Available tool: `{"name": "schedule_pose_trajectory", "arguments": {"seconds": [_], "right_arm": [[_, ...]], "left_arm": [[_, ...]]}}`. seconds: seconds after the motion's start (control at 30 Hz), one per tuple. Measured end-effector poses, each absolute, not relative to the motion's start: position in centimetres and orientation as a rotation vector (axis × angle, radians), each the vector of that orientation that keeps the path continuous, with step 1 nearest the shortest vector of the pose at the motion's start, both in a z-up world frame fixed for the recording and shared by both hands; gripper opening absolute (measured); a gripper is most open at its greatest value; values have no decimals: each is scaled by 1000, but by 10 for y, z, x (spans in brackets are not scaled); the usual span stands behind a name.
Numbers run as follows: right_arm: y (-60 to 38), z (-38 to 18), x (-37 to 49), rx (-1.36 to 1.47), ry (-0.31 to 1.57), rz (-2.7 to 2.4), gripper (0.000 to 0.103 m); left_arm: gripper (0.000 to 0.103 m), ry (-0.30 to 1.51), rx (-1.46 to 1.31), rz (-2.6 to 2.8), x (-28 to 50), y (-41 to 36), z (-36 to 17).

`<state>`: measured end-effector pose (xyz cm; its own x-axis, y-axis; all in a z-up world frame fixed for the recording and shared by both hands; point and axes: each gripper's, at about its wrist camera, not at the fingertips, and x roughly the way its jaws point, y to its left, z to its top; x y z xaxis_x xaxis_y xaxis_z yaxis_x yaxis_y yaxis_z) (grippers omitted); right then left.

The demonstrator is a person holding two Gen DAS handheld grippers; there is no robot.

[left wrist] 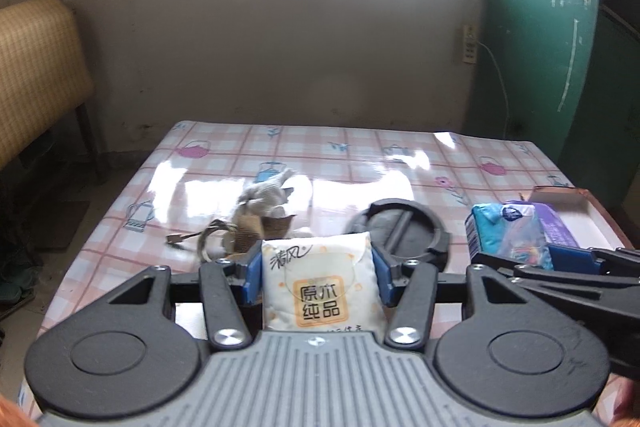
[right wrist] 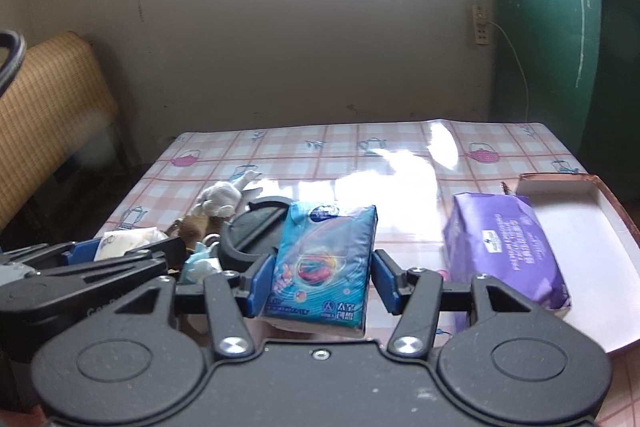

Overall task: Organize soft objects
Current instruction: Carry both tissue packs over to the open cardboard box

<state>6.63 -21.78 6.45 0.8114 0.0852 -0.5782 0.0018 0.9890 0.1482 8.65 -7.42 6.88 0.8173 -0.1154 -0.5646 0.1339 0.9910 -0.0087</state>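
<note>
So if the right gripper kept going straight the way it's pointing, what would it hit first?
Probably nothing but the bare table: the right gripper, holding the blue tissue pack, points between the black round holder and purple pack. Depth is unclear.

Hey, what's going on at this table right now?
A person is sorting soft packs with two handheld grippers. The left gripper is clamped on a white tissue pack, and the right gripper holds a blue tissue pack, both above the checked tablecloth. A purple pack already lies in the open cardboard box on the right. A small plush toy and a round black object remain on the table.
</note>
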Motion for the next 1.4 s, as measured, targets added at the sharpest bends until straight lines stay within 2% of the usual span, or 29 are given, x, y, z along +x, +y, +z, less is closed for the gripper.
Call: {"name": "schedule_pose_trajectory", "arguments": {"seconds": [1.4], "right_arm": [[-379,79,63,225,567,-154,65]], "left_arm": [[55,530,123,-335,97,-232,94]]}}
